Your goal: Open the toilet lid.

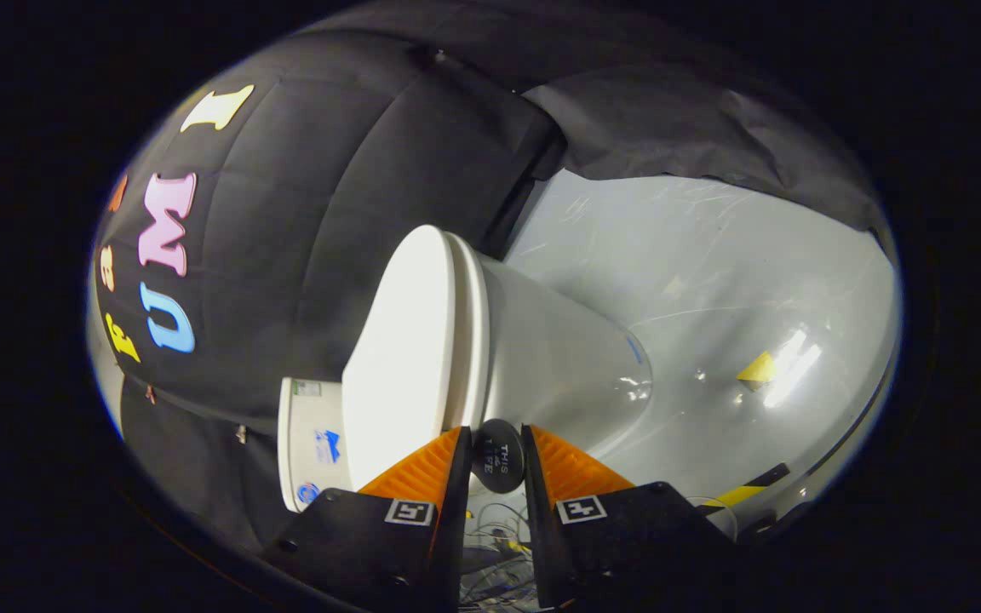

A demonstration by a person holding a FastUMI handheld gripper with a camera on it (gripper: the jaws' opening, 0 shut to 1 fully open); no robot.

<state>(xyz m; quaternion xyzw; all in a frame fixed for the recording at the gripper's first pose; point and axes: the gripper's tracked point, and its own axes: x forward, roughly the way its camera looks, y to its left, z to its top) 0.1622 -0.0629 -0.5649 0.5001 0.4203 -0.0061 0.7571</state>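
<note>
The gripper [497, 438] is rolled sideways, so the toilet [559, 358] appears tipped. Its lid [401, 349] lies closed on the seat [475, 340], just ahead of the fingers. The fingers stand slightly apart, a small black disc [497, 455] between them; whether they press it is unclear. This looks like the approach; next, a fingertip must catch under the lid's edge.

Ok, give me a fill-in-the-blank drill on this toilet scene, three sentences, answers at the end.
1. The toilet lid lies ____ on the seat.
2. The tongs hold a small round ____ disc between their fingertips.
3. The toilet bowl stands on a glossy ____ floor.

Missing words: closed; black; white
</note>
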